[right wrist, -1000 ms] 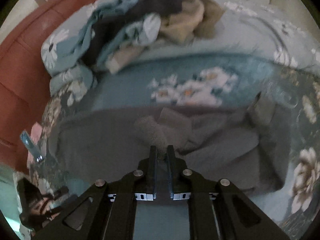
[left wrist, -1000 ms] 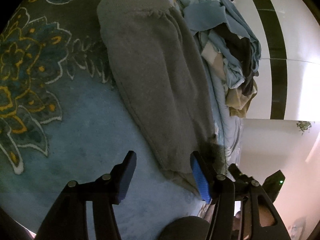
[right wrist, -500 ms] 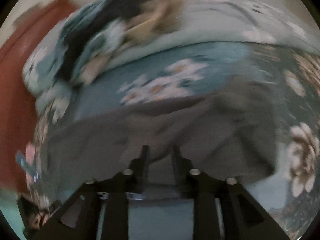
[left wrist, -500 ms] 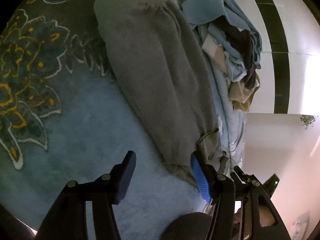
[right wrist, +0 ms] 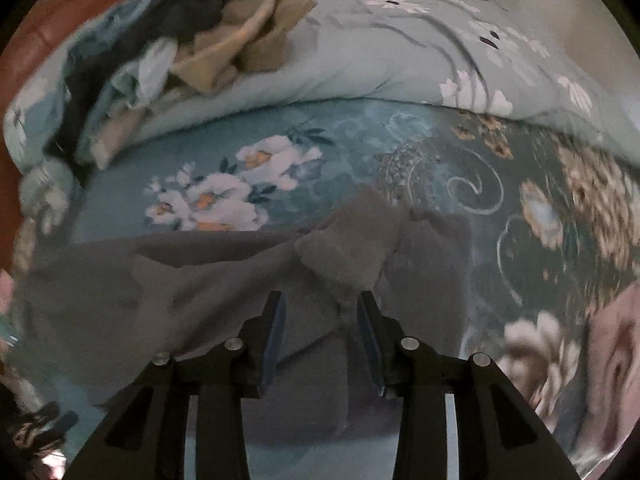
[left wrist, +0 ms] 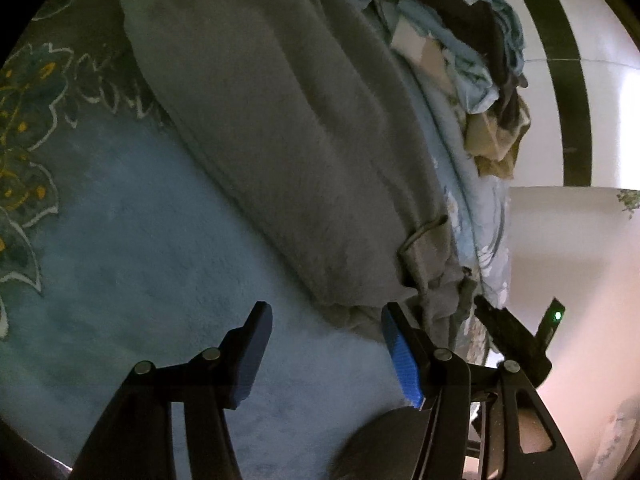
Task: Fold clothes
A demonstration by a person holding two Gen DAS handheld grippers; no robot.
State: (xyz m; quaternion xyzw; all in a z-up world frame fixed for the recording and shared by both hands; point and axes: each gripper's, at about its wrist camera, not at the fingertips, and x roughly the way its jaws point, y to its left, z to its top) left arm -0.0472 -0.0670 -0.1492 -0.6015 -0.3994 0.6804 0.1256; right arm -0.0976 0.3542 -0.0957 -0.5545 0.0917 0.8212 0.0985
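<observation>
Grey garment spread flat on floral bedspread, clothes pile beyond it. Left gripper over bare bedspread beside hem, fingers apart, nothing between. Right gripper above garment's cuff, jaws opening, not gripping it.

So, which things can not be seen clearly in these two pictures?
- Grey garment: its top end is cut off by the left wrist picture's edge.
- Pile of clothes: blurred in the right wrist view, so single pieces are unclear.
- Right gripper: jaws opening; whether they touch the cloth is unclear.
</observation>
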